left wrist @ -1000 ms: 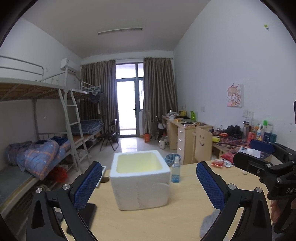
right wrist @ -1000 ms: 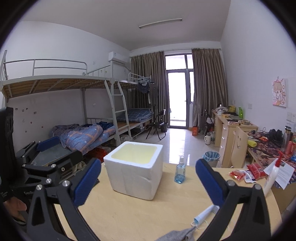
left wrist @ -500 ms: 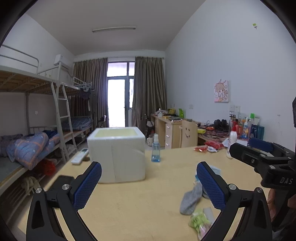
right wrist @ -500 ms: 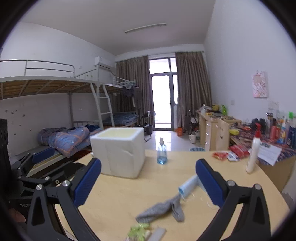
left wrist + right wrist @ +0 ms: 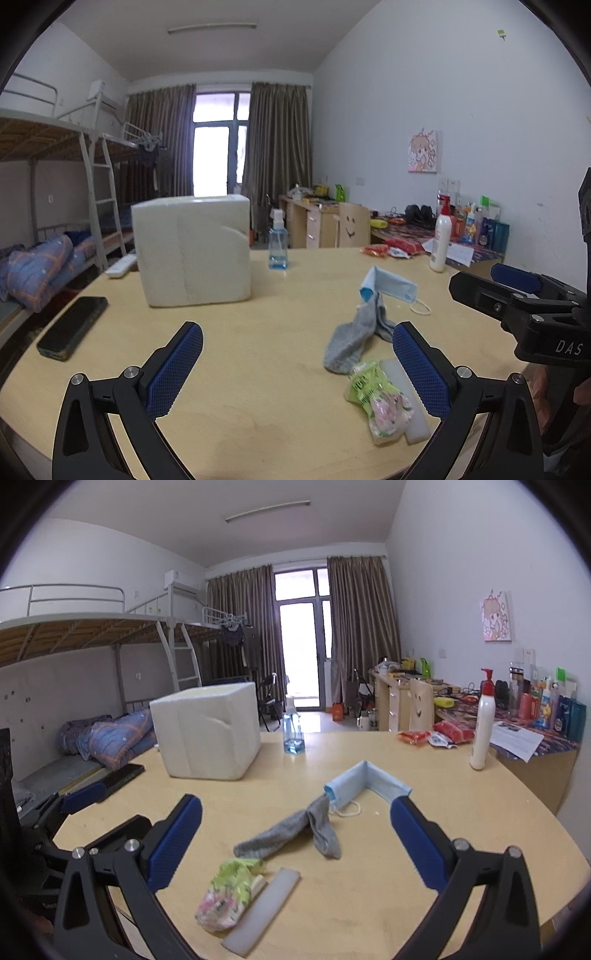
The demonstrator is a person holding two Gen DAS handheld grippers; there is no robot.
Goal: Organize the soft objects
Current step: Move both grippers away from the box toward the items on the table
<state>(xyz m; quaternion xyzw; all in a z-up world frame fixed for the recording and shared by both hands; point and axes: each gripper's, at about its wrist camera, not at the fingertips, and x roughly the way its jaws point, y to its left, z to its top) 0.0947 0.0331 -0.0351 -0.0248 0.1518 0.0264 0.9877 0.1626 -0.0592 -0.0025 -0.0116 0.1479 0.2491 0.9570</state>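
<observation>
Grey sock [image 5: 295, 832] is lain limp on the wooden surface [image 5: 461, 812], nothing is held yet, both grippers' jaws are kept wide apart, and the sock probably gets pinched next.

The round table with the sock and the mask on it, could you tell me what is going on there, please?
A person holds a hand-held gripper in each hand over the wooden table. The left hand-held gripper and the right hand-held gripper are both open and hold nothing. A grey sock, a blue face mask and a small green packet lie loose on the table, outside the white foam box.
</observation>
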